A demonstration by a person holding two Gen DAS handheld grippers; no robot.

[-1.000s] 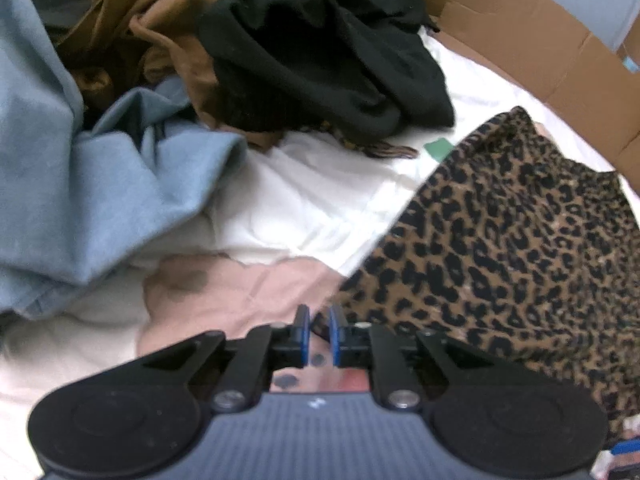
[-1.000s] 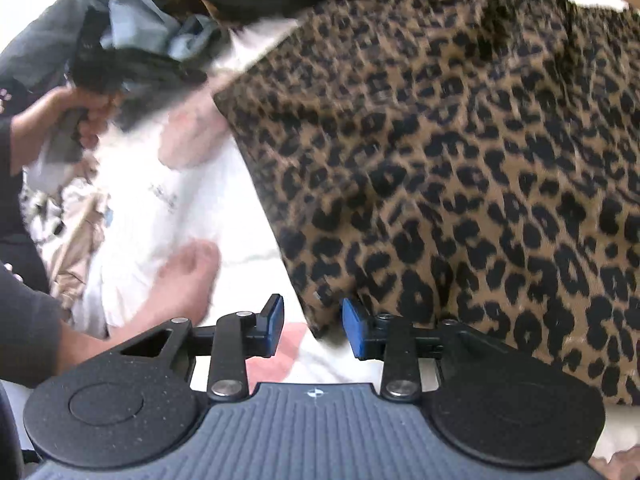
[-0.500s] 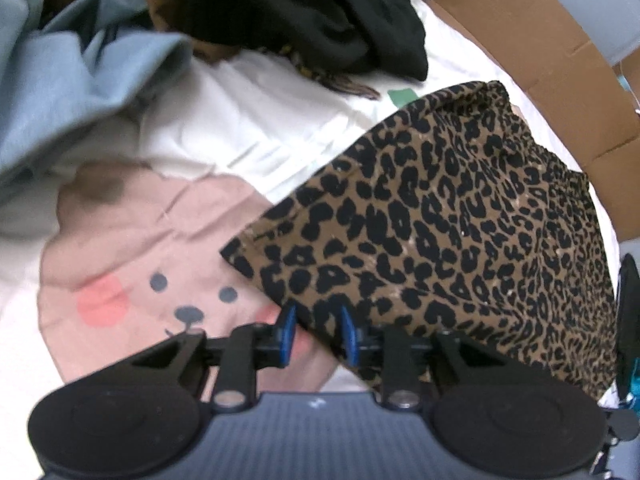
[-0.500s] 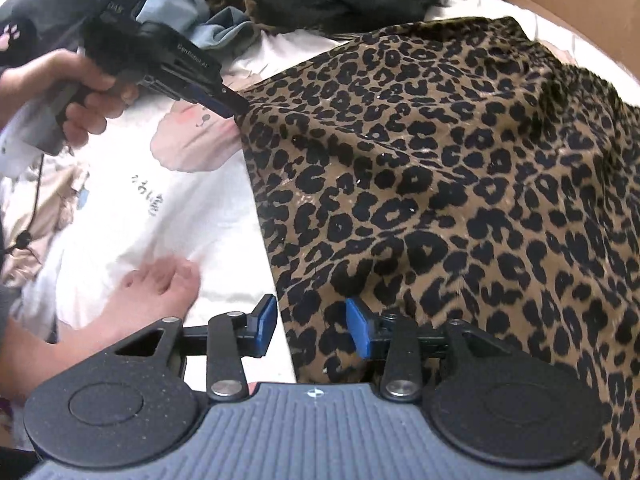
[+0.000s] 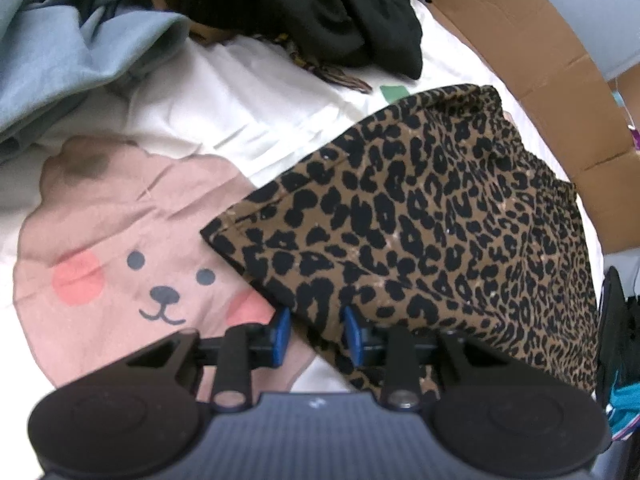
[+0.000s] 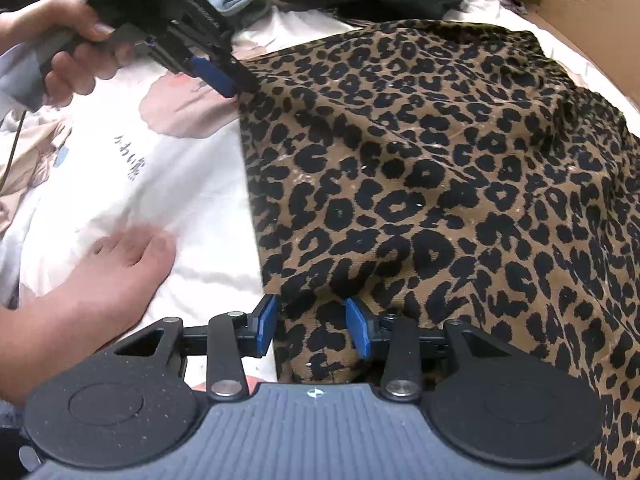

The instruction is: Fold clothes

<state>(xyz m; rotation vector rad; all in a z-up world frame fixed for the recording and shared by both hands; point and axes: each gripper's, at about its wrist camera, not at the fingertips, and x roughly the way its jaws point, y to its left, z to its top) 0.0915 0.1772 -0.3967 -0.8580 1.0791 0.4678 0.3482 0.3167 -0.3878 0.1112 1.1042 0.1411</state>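
1. While its blue pads stand partly apart, the left gripper (image 5: pixel 317 334) straddles the near edge of the leopard-print garment (image 5: pixel 432 232), cloth between the jaws but not pinched.
2. The right gripper (image 6: pixel 311 330) stands wider, also astride that garment's edge (image 6: pixel 440 184), pads not pressing.
3. The garment lies spread on a white sheet (image 5: pixel 248 120) with a pink bear print (image 5: pixel 132 248).
4. Behind lie blue cloth (image 5: pixel 72 52), black clothes (image 5: pixel 312 8) and cardboard (image 5: pixel 532 64).

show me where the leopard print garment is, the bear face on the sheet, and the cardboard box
leopard print garment (image 5: pixel 440 232): left wrist view, middle of its spread fabric.
bear face (image 5: pixel 160 292): left wrist view, on the nose of the pink print.
cardboard box (image 5: pixel 532 52): left wrist view, on its brown wall behind the garment.
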